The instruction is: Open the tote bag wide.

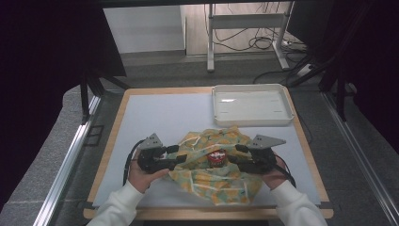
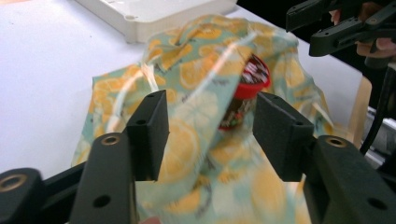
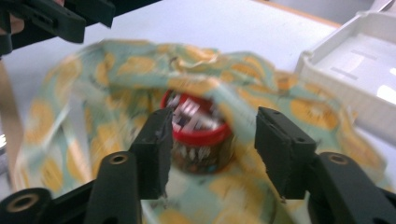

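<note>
One red-lidded tub (image 1: 217,158), half wrapped in lemon-print cloth (image 1: 221,181); covering unfinished. Left claw (image 1: 181,159) and right claw (image 1: 235,160) parted, nothing visibly gripped.

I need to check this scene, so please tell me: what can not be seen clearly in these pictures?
- Can label: right gripper view, motion blur.
- Can's lower body: left gripper view, cloth covers it.
- Whether either gripper grips cloth: high view, too small.
- Tray contents near its far wall: high view, glare.

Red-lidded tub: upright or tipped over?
Upright. The tub stands on the lemon-print cloth, red lid on top, cloth bunched around it.
</note>
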Tool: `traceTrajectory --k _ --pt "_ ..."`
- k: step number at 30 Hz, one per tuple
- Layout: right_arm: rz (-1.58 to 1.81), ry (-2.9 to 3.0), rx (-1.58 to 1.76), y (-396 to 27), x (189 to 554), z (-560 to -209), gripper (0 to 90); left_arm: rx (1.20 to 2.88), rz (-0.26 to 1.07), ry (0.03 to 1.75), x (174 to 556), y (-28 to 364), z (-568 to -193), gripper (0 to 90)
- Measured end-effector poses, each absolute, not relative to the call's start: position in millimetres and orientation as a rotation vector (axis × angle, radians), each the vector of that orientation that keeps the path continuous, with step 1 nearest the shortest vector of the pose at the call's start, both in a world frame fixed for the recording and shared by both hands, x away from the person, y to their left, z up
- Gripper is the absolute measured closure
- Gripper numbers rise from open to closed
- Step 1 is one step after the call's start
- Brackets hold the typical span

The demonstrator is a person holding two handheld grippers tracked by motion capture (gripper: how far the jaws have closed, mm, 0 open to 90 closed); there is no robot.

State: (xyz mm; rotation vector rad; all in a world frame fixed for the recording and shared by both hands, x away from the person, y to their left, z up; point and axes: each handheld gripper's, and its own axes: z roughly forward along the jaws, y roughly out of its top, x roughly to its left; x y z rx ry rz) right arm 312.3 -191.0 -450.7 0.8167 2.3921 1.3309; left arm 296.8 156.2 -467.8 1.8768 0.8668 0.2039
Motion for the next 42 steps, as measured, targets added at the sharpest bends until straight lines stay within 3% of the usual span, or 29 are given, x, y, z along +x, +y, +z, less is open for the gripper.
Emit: traceTrajectory --k 11,15,24,42 --pt "1.356 2.414 0.847 -190.4 322.3 -453.7 71.9 1.890 0.204 0.858 304.1 152.3 -470.1 81.0" --pt "1.365 2.418 0.842 -192.7 320.5 -453.0 78.8 1.903 0.203 0.842 302.1 150.0 -469.5 87.2" --pt "1.346 2.454 0.839 -192.1 321.9 -456.0 87.5 1.926 0.190 0.838 303.6 146.4 -472.1 90.0" --pt "1.284 2.485 0.887 -196.0 326.8 -466.0 88.8 1.983 0.147 0.810 303.4 128.9 -479.3 90.0"
